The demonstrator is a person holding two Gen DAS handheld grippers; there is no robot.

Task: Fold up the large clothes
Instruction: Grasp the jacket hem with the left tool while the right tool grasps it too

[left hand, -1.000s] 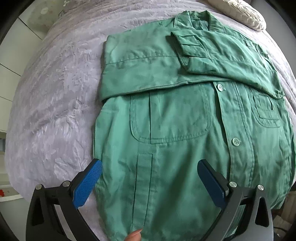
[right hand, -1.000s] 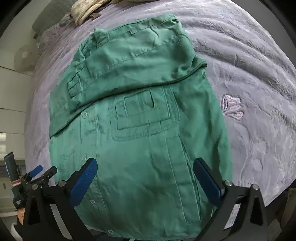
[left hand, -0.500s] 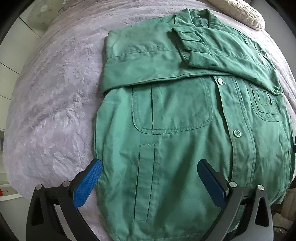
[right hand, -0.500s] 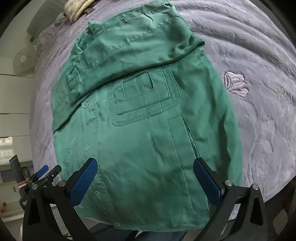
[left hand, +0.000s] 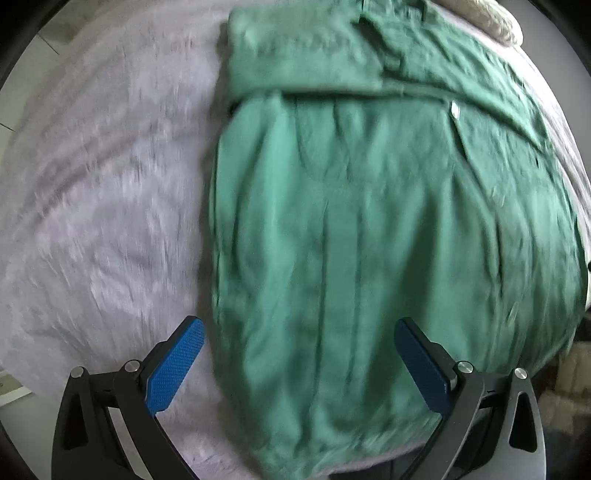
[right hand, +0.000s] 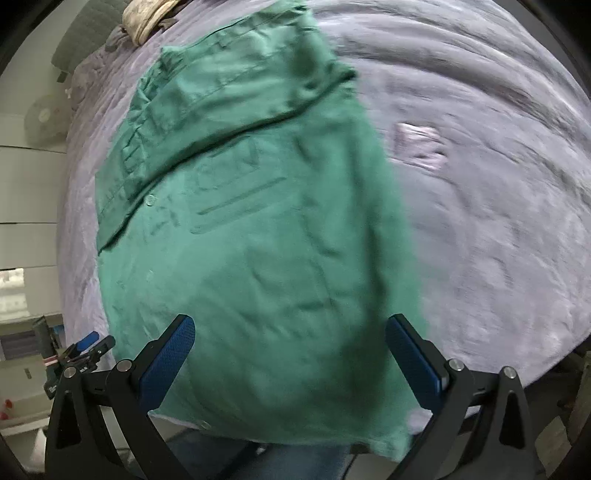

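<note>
A green button-up jacket [left hand: 369, 229] lies face up on a lilac bedspread [left hand: 96, 206], both sleeves folded across its chest. My left gripper [left hand: 295, 365] is open over the jacket's lower left part, its blue pads [left hand: 173, 369] wide apart with nothing between them. In the right wrist view the same jacket [right hand: 258, 236] fills the middle, and my right gripper [right hand: 288, 362] hangs open above its hem on the right side. Both views are motion-blurred. The hem reaches the bed's near edge.
A cream pillow [left hand: 495, 18] sits beyond the collar, seen also as a pillow [right hand: 147, 14] at the top of the right wrist view. The bedspread [right hand: 480, 184] spreads wide to the right with an embroidered patch [right hand: 417, 144]. The other gripper [right hand: 77, 354] shows at lower left.
Both grippers have moved down and closer to the jacket's lower half; the views are now blurred. The fingertip seen at the hem a second ago is gone. Both stay open.
</note>
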